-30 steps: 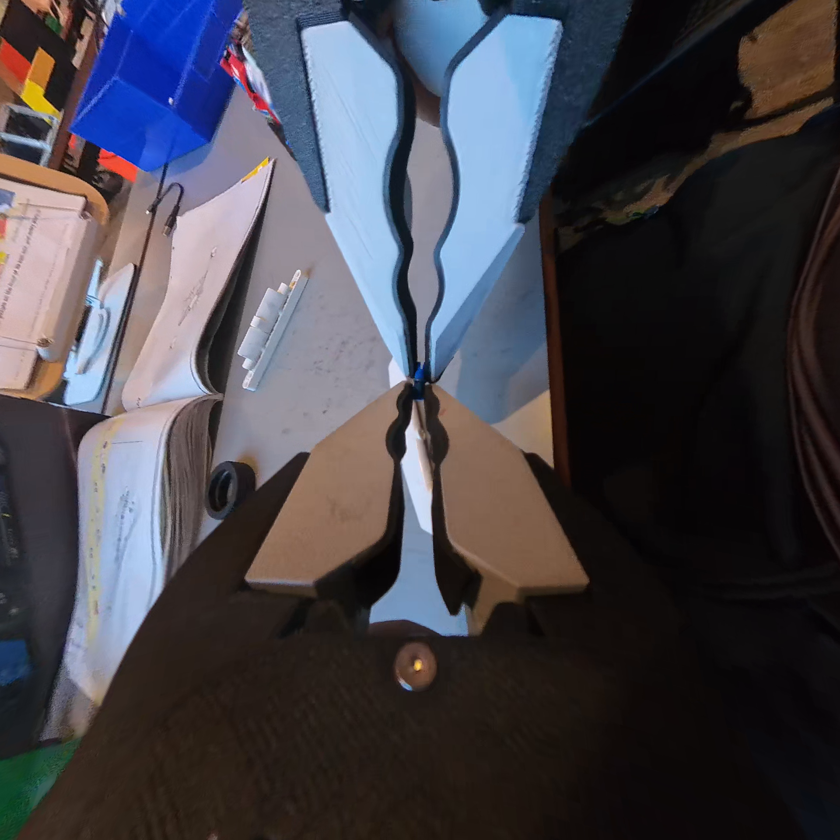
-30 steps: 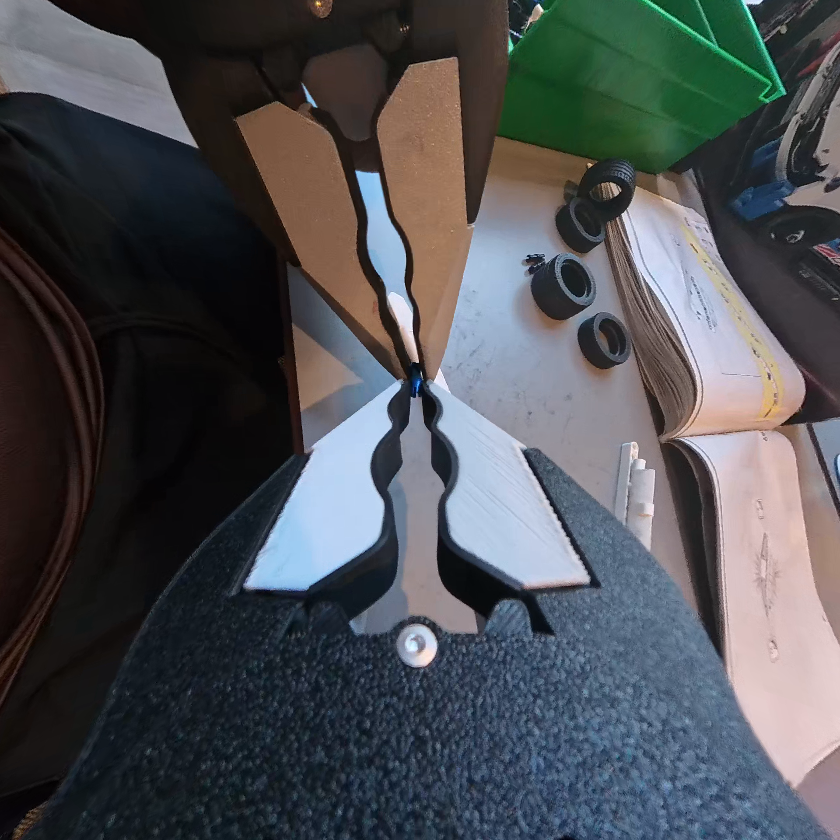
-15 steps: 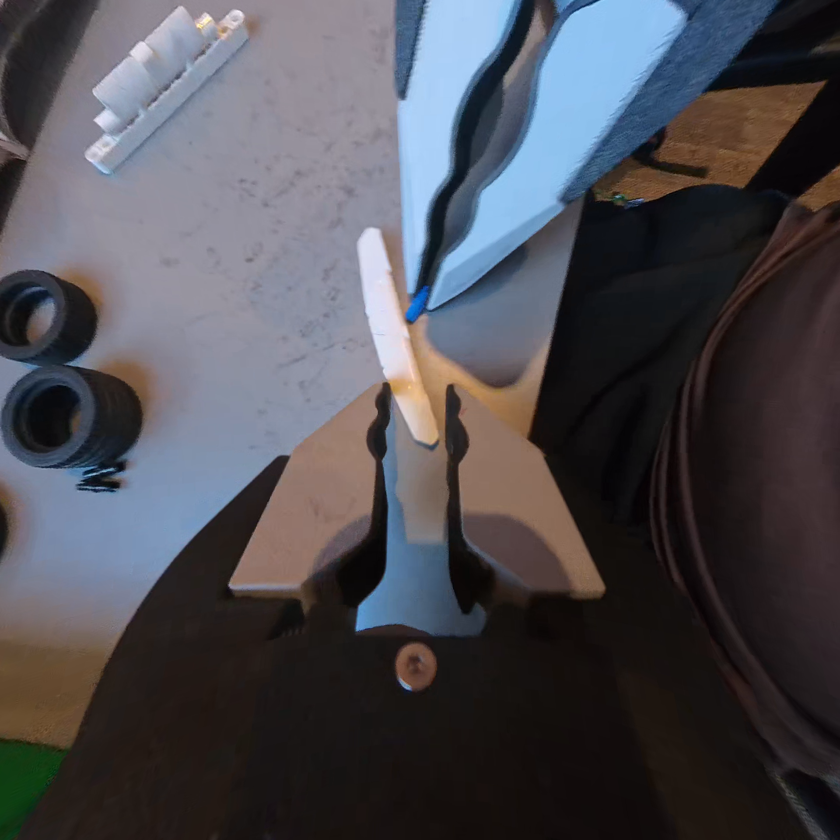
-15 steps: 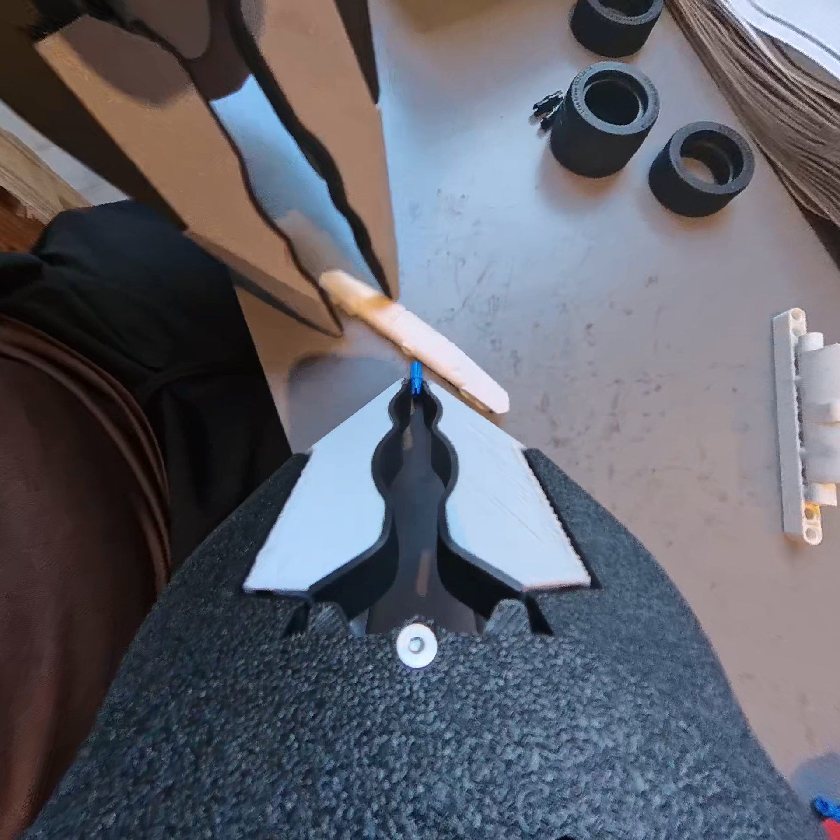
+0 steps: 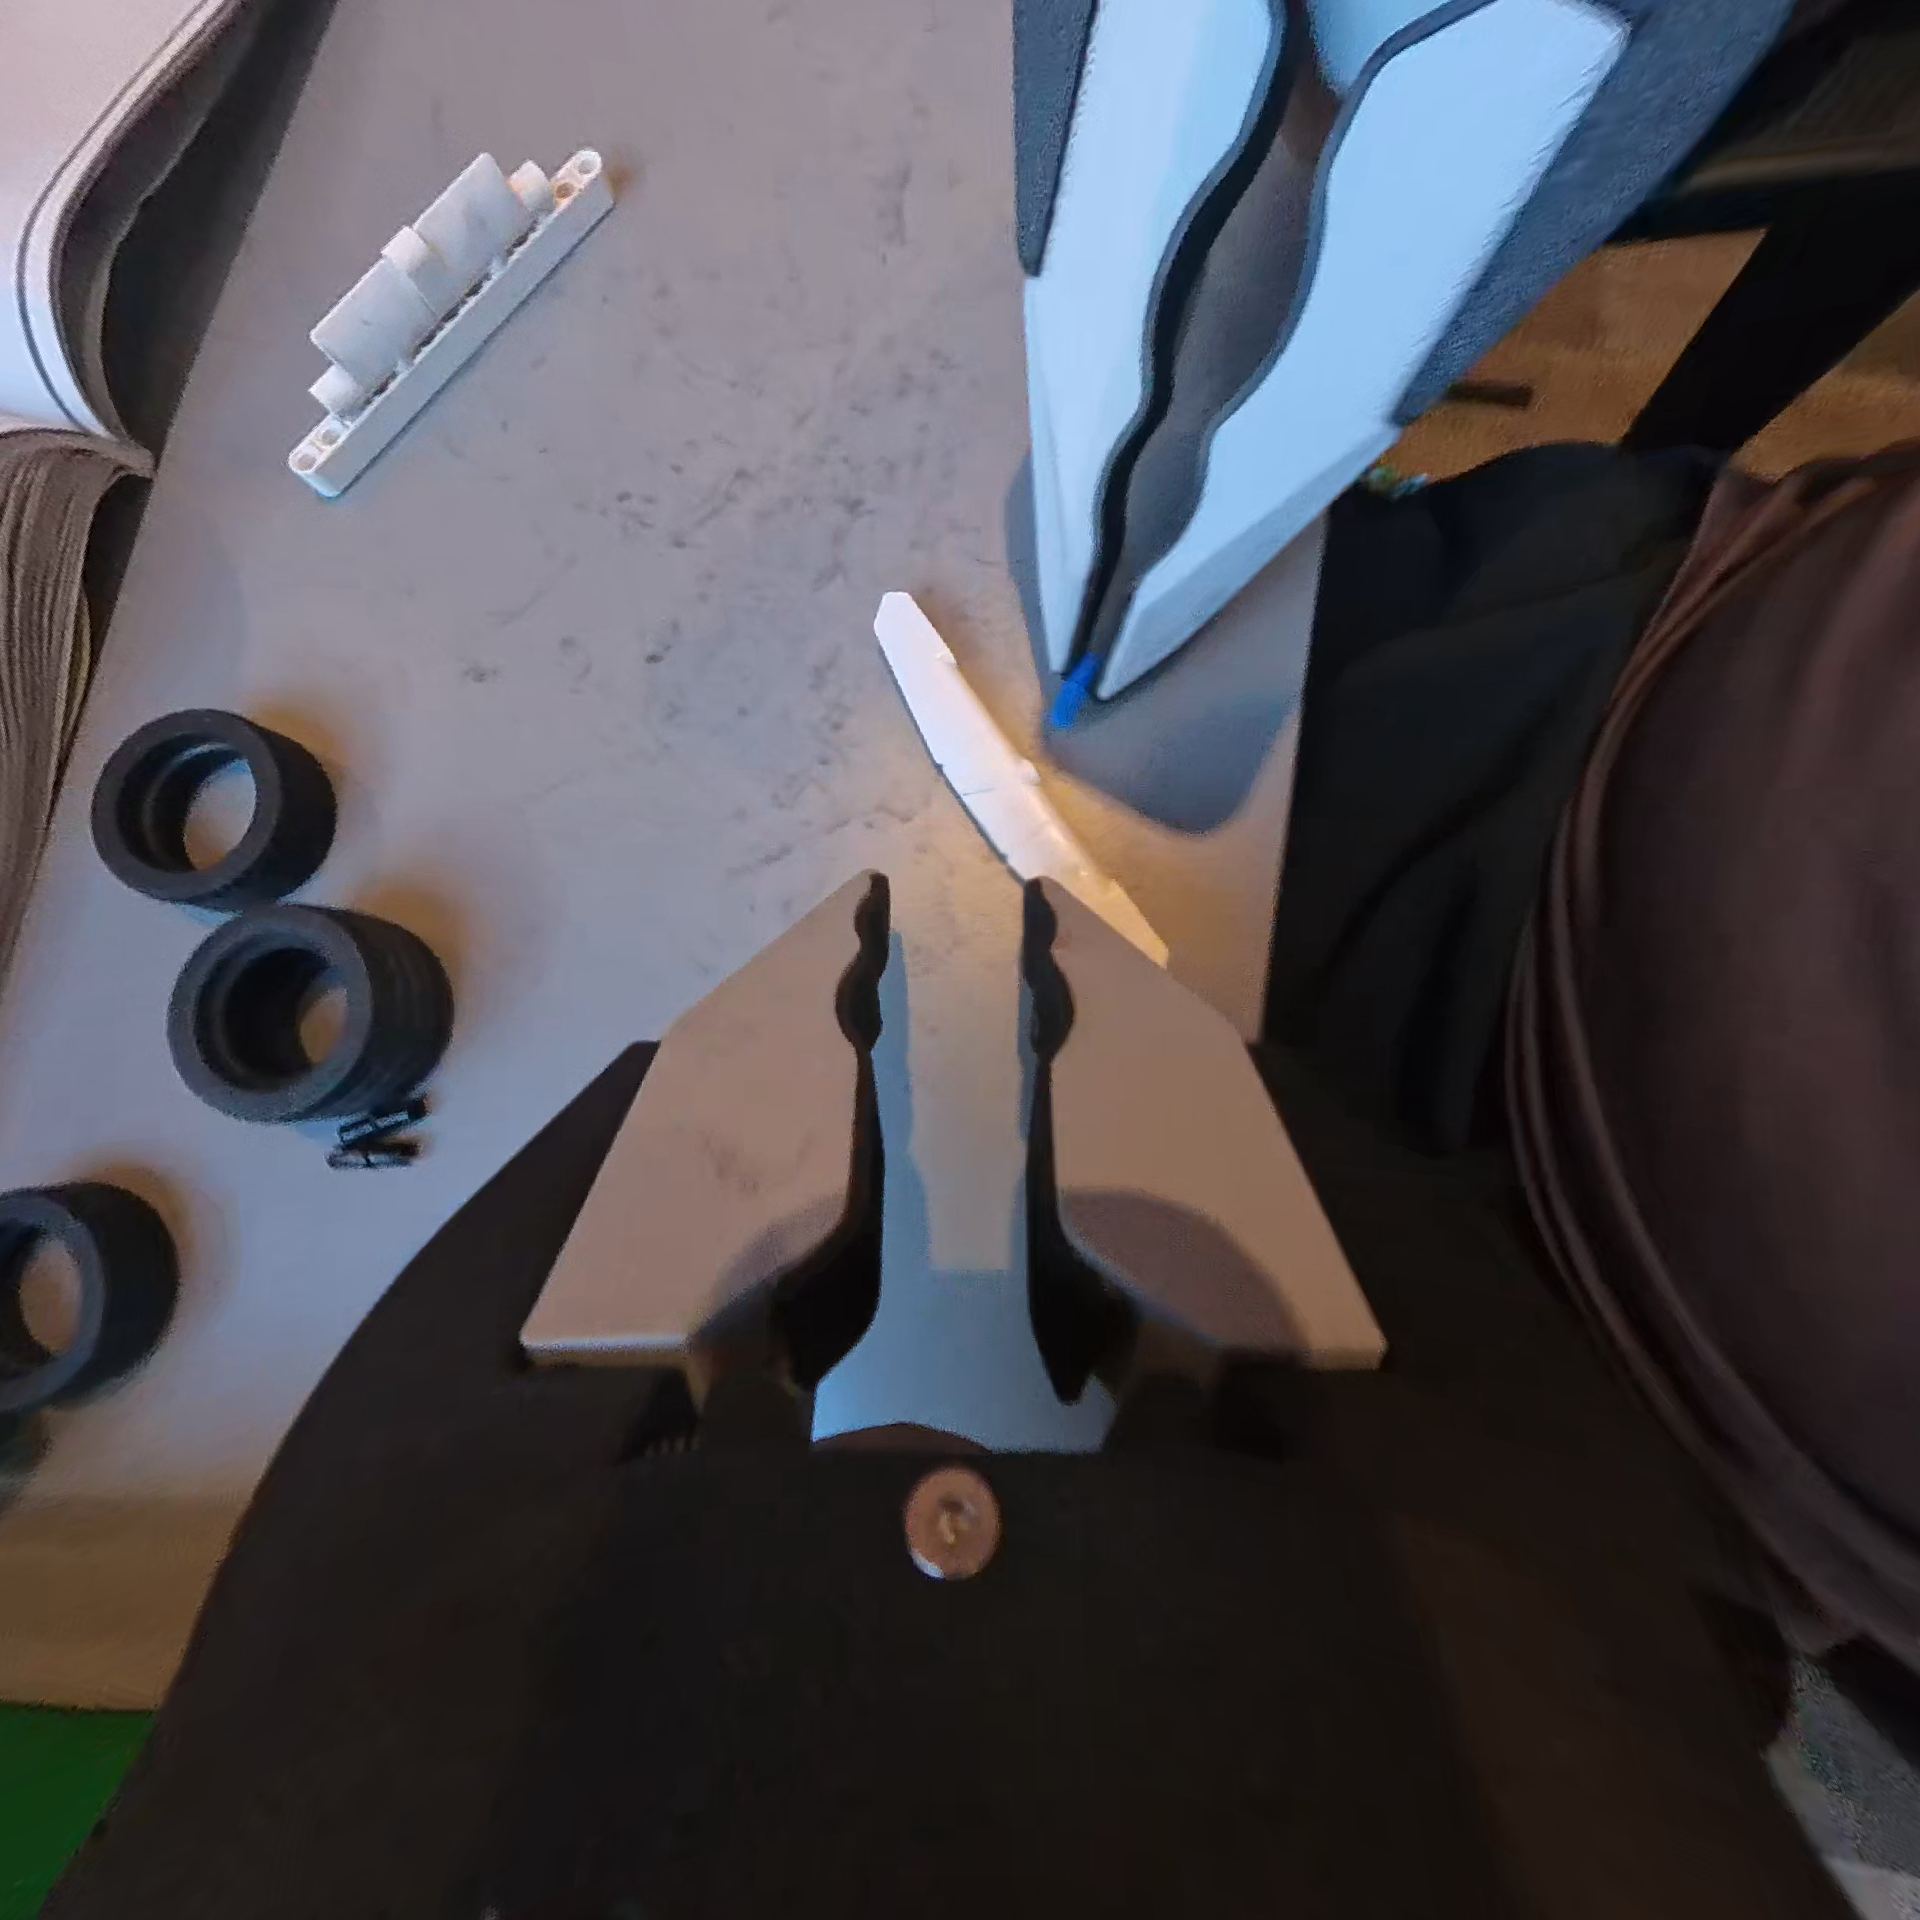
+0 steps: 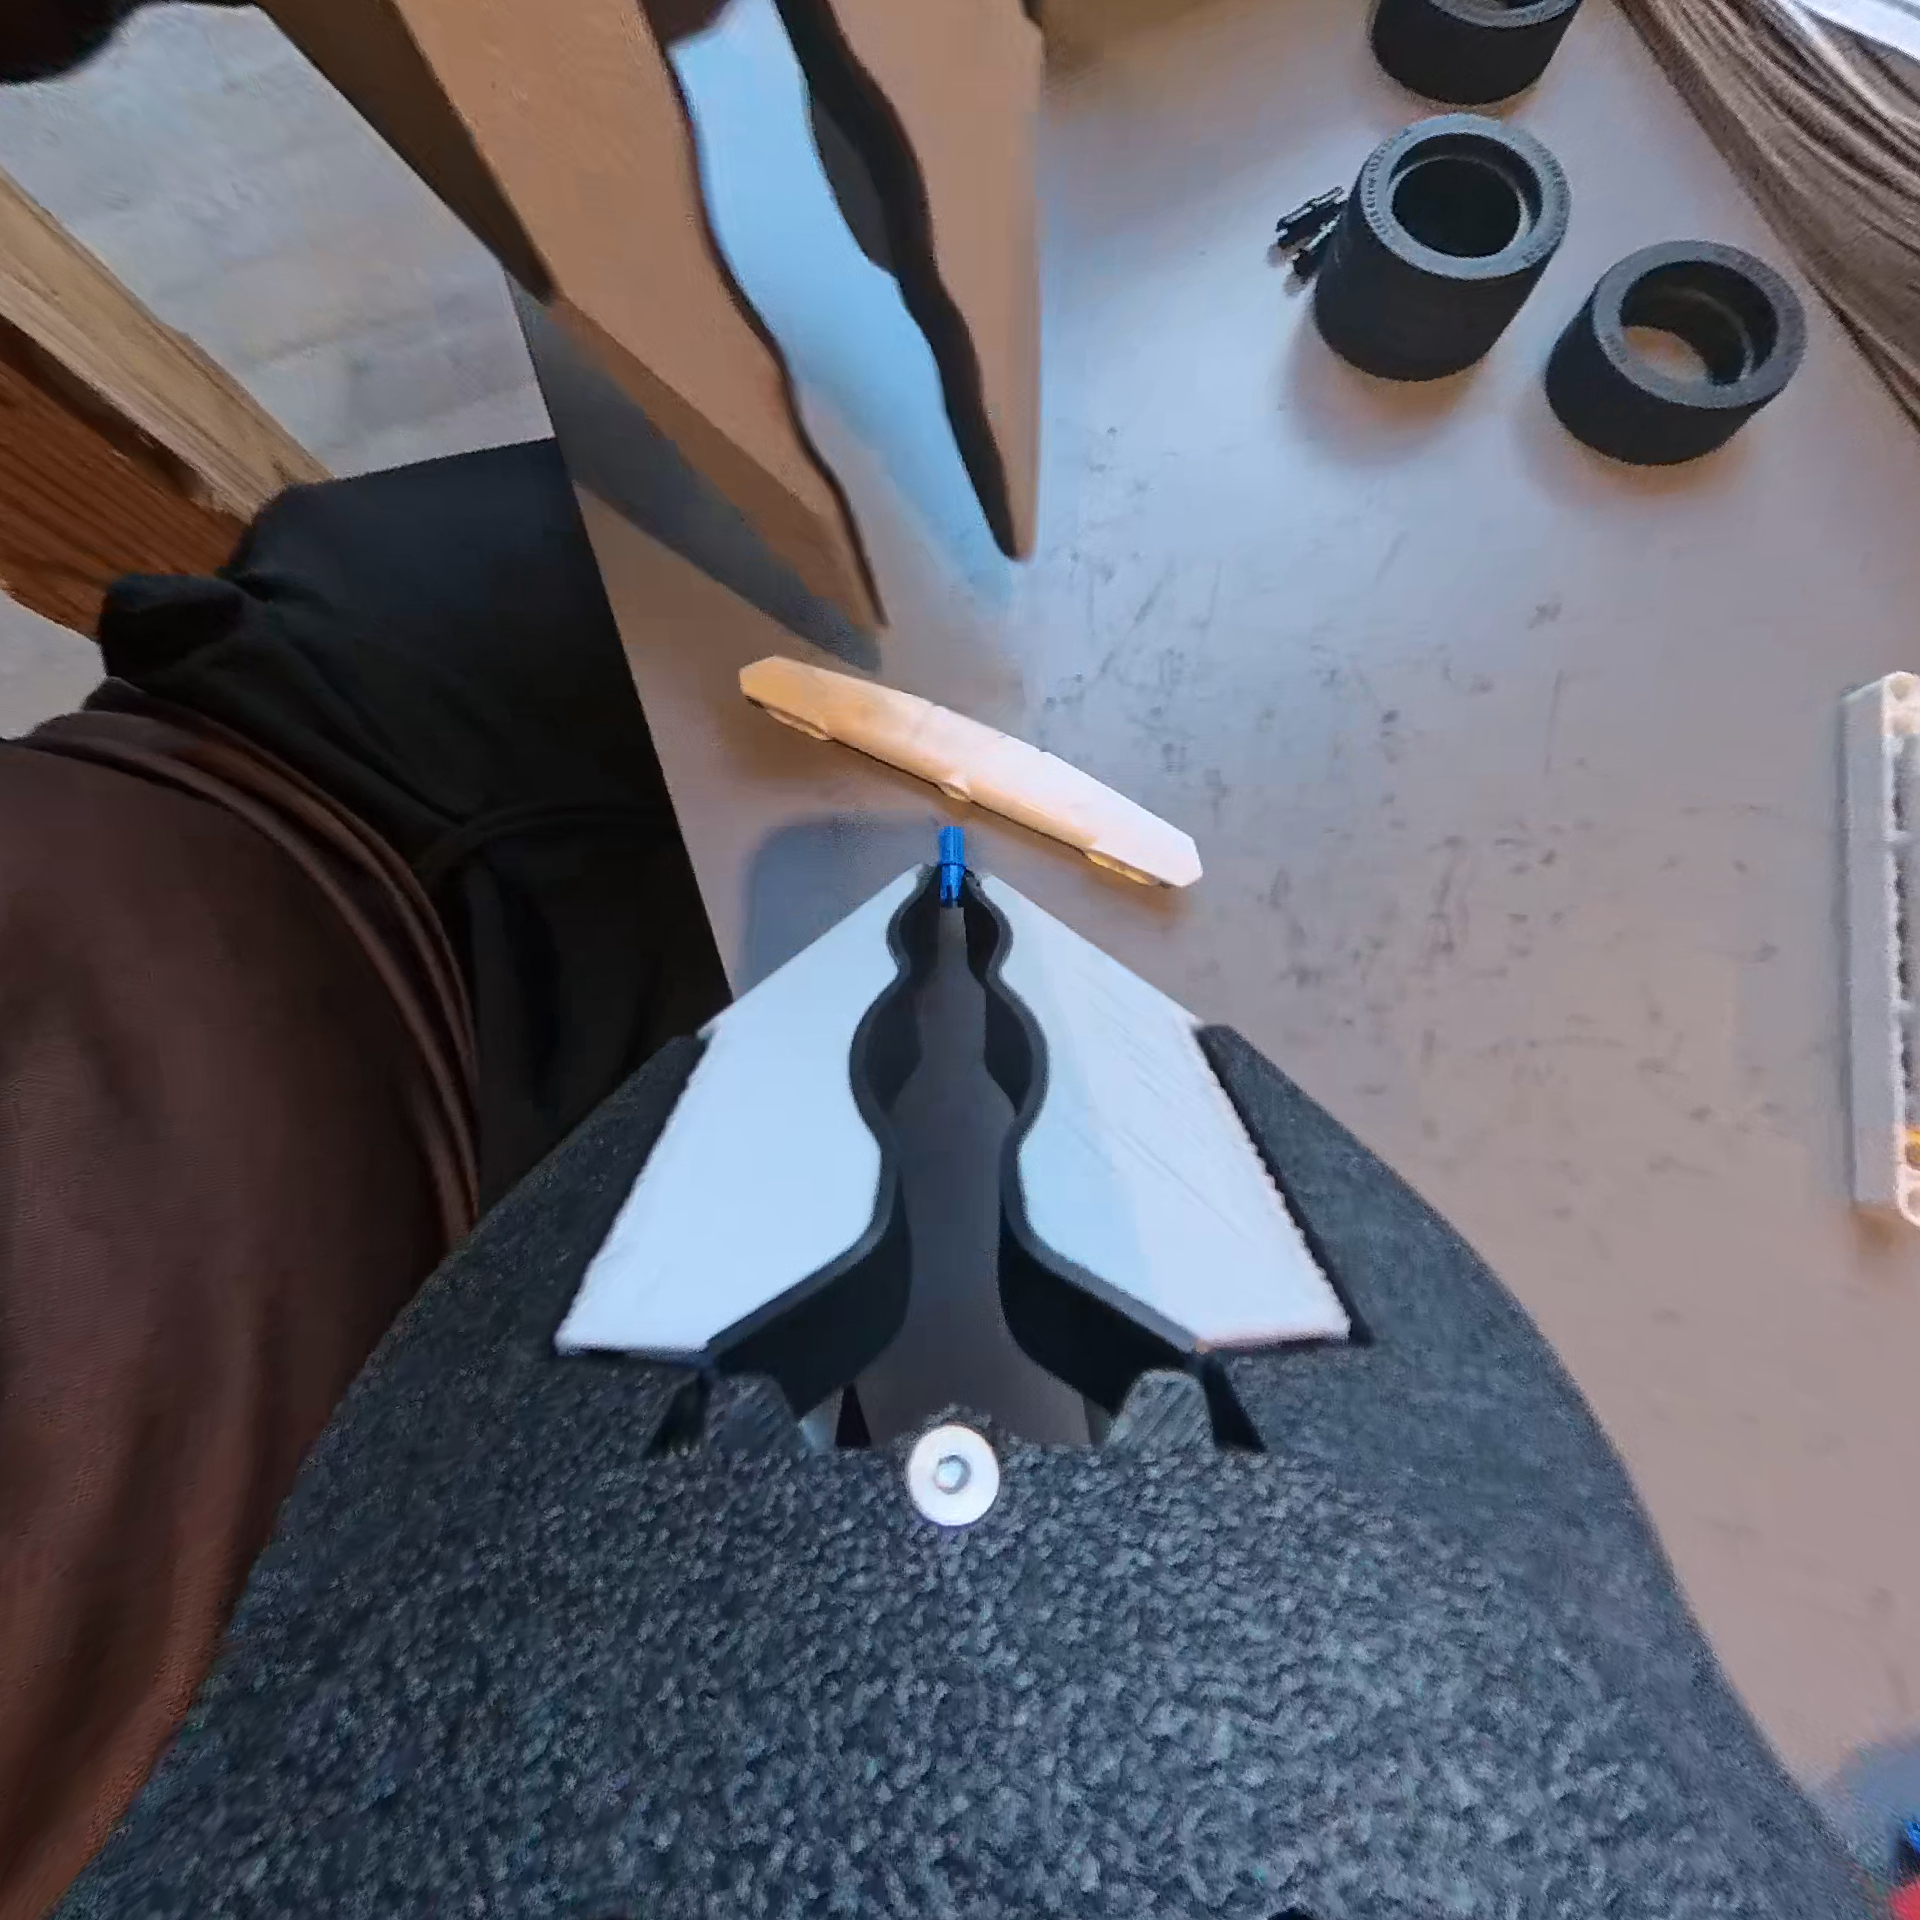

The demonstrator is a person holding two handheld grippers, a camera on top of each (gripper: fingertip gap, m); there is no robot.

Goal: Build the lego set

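A blue lego pin (image 6: 950,860) sits pinched at the tip of the right gripper (image 6: 948,883), just short of a long white lego piece (image 6: 971,779) lying flat on the grey table (image 6: 1403,831). Beyond it the left gripper (image 5: 954,894) hangs with fingers apart, empty. Farther off sit black tyres (image 6: 1439,244).

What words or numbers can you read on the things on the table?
None can be read.
Black tyre: faint raised marks on its side, too small to read.
Booklet: only page edges show.
White beam and blue pin: no writing visible.
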